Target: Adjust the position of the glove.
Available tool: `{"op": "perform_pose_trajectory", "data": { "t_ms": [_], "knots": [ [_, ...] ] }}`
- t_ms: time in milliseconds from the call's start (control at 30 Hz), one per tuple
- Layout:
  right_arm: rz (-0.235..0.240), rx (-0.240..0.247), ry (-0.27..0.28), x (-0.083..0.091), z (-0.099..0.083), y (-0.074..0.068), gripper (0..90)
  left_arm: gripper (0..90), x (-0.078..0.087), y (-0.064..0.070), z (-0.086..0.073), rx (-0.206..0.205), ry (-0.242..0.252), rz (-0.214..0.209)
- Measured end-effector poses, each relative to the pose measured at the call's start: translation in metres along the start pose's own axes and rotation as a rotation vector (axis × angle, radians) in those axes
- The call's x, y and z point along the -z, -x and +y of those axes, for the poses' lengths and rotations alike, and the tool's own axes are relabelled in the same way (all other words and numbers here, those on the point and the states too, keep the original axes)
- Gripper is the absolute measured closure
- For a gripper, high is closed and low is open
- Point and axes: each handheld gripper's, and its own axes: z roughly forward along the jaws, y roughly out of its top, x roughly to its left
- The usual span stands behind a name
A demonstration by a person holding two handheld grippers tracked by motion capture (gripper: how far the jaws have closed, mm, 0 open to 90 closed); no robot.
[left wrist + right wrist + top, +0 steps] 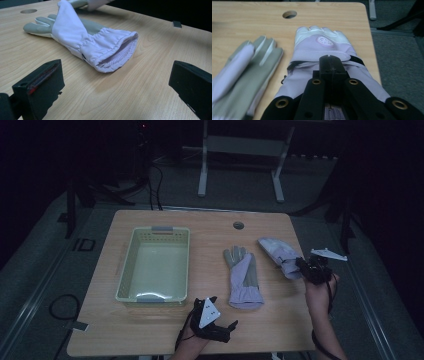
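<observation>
Two gloves are seen on the wooden surface [150, 330]. The right glove [281, 255] lies near the right edge, its fingers pointed away from the person, and its cuff is clamped between the closed jaws of the right tongs [303, 265]; in the right gripper view the jaws are pressed together over the lilac fabric of this glove [322, 47]. The other glove [243, 276] lies flat in the middle of the surface, with its open cuff turned toward the near edge. The left tongs [222, 312] are held just beside that cuff, and their jaws are spread wide with nothing between them. A pale green basket [127, 270] stands at the left part of the surface, well apart from the gloves.
</observation>
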Motion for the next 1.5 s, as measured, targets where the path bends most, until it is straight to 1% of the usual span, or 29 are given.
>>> {"op": "perform_pose_trajectory", "data": {
  "t_ms": [67,133,233,267,300,333,400,433,533,600,733,833,867,900,933,1000,1100,1133,1167,1200,1233,1267,1333,1367,1400,1467,1500],
  "knots": [
    [-0.014,-0.015,0.0,0.01,-0.009,0.003,90.0,0.1,0.0,0.0,0.0,-0.001,0.0,-0.001],
    [-0.029,-0.006,-0.01,0.018,-0.019,0.005,90.0,0.1,0.0,0.0,0.0,0.0,0.001,-0.001],
    [-0.008,-0.018,-0.035,0.027,-0.034,0.009,90.0,0.1,0.0,0.0,0.0,0.0,0.001,-0.001],
    [-0.008,-0.018,-0.035,0.027,-0.034,0.009,90.0,0.1,0.0,0.0,0.0,0.0,0.001,-0.001],
    [-0.006,-0.016,-0.042,0.03,-0.039,0.01,90.0,0.1,0.0,0.0,0.0,0.0,0.0,-0.001],
    [-0.001,-0.029,-0.045,0.033,-0.046,0.012,90.0,0.1,0.0,0.0,0.0,0.001,0.0,-0.001],
    [-0.005,-0.029,-0.057,0.037,-0.056,0.014,90.0,0.1,0.0,0.0,0.0,0.001,-0.001,-0.001],
    [0.003,-0.042,-0.065,0.037,-0.061,0.014,90.0,0.1,0.0,0.0,0.0,0.001,-0.001,-0.001],
    [0.02,-0.043,-0.1,0.034,-0.074,0.013,90.0,0.1,0.0,0.0,0.0,0.002,-0.002,0.0],
    [0.037,-0.054,-0.121,0.031,-0.082,0.012,90.0,0.1,0.0,0.0,0.0,0.001,-0.002,0.001],
    [0.037,-0.015,-0.151,0.024,-0.088,0.006,89.8,0.1,0.0,0.0,0.0,0.002,-0.002,0.0],
    [0.035,-0.007,-0.157,0.02,-0.092,0.004,88.9,0.1,0.0,0.0,0.0,0.001,-0.001,-0.001],
    [0.04,-0.005,-0.159,0.019,-0.094,0.003,88.5,0.1,0.0,0.0,0.0,0.001,-0.001,-0.001],
    [0.04,0.008,-0.163,0.018,-0.095,0.001,87.7,0.1,0.0,0.0,0.0,0.001,-0.002,-0.001],
    [0.043,0.007,-0.166,0.017,-0.095,0.0,86.6,0.1,0.0,0.0,0.0,0.0,-0.003,-0.001],
    [0.075,0.005,-0.168,0.018,-0.093,0.0,80.9,0.1,0.0,0.0,0.0,0.001,-0.002,-0.002],
    [0.119,0.026,-0.138,0.024,-0.083,0.0,68.5,0.0,0.0,0.0,0.0,0.0,-0.002,-0.003],
    [0.135,0.038,-0.126,0.025,-0.077,0.001,66.3,0.1,0.0,0.0,0.0,0.0,-0.002,-0.003],
    [0.135,0.057,-0.109,0.027,-0.072,0.001,63.4,0.1,0.0,0.0,0.0,0.0,-0.002,-0.003],
    [0.119,0.072,-0.096,0.028,-0.066,0.003,61.1,0.1,0.0,0.0,0.0,0.0,-0.003,-0.003],
    [0.12,0.087,-0.085,0.029,-0.059,0.005,58.1,0.1,0.0,0.0,0.0,0.001,-0.002,-0.004],
    [0.132,0.103,-0.064,0.029,-0.053,0.008,55.8,0.1,0.0,0.0,0.0,0.001,-0.003,-0.004],
    [0.13,0.12,-0.049,0.026,-0.042,0.012,49.8,0.1,0.0,0.0,0.0,0.001,-0.003,-0.004],
    [0.142,0.123,-0.041,0.024,-0.037,0.014,49.9,0.1,0.0,0.0,0.0,0.0,-0.004,-0.004],
    [0.165,0.125,-0.036,0.021,-0.033,0.016,48.8,0.1,0.0,0.0,0.0,0.0,-0.004,-0.004],
    [0.156,0.117,-0.053,0.013,-0.028,0.02,48.7,0.1,0.0,-0.001,0.0,0.001,-0.004,-0.005],
    [0.168,0.11,-0.067,0.007,-0.027,0.022,48.7,0.1,-0.001,-0.001,0.0,0.002,-0.005,-0.006]
  ]
}}
